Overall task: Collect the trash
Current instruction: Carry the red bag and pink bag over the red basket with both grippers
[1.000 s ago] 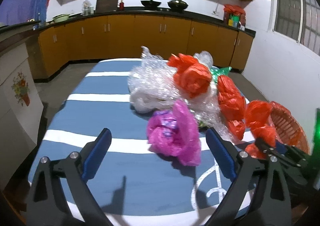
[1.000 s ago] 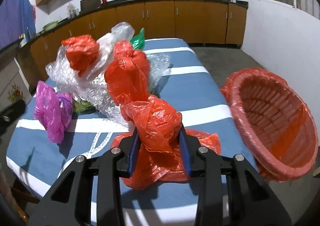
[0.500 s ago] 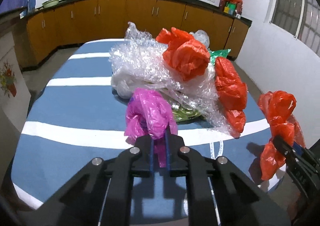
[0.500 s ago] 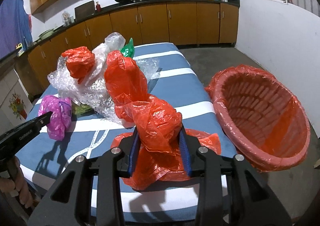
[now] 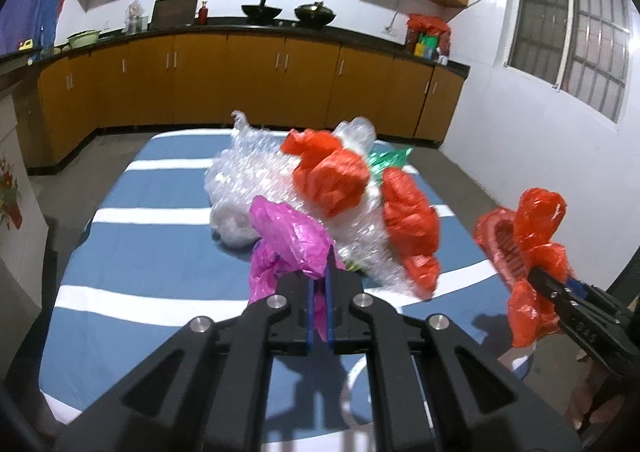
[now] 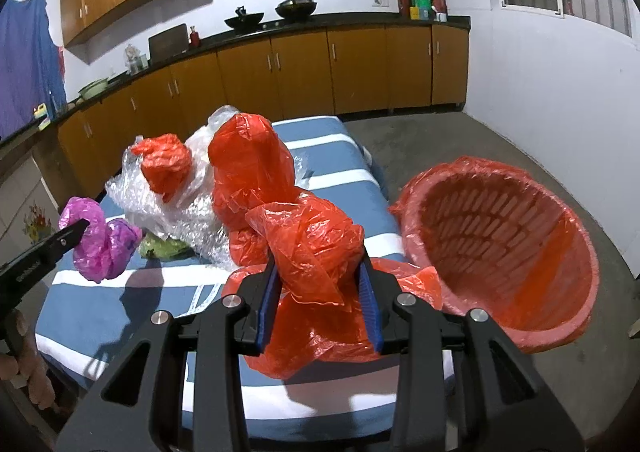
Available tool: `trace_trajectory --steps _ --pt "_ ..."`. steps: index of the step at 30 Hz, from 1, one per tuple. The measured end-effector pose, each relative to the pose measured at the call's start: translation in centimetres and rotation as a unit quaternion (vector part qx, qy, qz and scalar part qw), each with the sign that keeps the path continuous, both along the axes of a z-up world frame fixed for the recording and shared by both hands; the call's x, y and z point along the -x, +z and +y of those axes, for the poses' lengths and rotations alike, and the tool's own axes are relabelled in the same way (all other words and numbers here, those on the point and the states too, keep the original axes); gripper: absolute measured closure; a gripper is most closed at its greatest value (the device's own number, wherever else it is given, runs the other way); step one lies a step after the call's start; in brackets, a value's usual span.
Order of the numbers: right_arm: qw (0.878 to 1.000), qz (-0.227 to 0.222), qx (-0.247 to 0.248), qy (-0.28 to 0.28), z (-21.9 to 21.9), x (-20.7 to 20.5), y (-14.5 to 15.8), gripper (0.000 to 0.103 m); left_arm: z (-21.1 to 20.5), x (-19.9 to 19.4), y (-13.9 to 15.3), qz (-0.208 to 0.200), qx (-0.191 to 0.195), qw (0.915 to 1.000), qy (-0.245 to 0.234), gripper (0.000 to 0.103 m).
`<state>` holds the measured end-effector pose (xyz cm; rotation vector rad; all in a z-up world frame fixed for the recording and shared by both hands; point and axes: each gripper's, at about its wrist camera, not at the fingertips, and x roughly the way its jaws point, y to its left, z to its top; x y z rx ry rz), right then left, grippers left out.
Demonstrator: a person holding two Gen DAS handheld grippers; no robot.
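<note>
My left gripper is shut on a crumpled pink plastic bag and holds it above the blue striped table; the bag also shows in the right wrist view. My right gripper is shut on a red plastic bag lifted off the table's near right corner; it also shows in the left wrist view. A red-lined basket sits on the floor right of the table. More red bags and bubble wrap lie piled mid-table.
A green wrapper lies under the bubble wrap. Wooden kitchen cabinets line the back wall with a concrete floor between. A white wall stands to the right. A white cabinet stands left of the table.
My left gripper closed on the pink bag and lifted it off the table. My right gripper raised the red bag higher, close to the basket.
</note>
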<state>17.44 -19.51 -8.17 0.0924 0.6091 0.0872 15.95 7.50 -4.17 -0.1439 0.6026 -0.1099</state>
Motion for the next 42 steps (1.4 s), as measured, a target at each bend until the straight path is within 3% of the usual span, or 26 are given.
trace_trajectory --steps 11,18,30,42 --pt "0.999 -0.011 -0.004 -0.048 -4.2 0.6 1.5 0.066 -4.9 0.7 4.6 -0.046 0.024 0.9962 -0.07 0.098" --pt "0.995 -0.013 -0.007 -0.101 -8.6 1.0 2.2 0.066 -11.1 -0.5 6.0 -0.055 0.04 0.9875 -0.142 0.098" --pt "0.983 0.0 -0.018 -0.183 -15.5 0.7 2.1 0.066 -22.0 -4.5 4.9 -0.031 0.058 0.9674 -0.244 0.098" --pt "0.978 0.003 -0.037 -0.206 -18.3 -0.7 1.5 0.066 -27.9 -7.6 2.0 0.001 0.059 0.9554 -0.289 0.098"
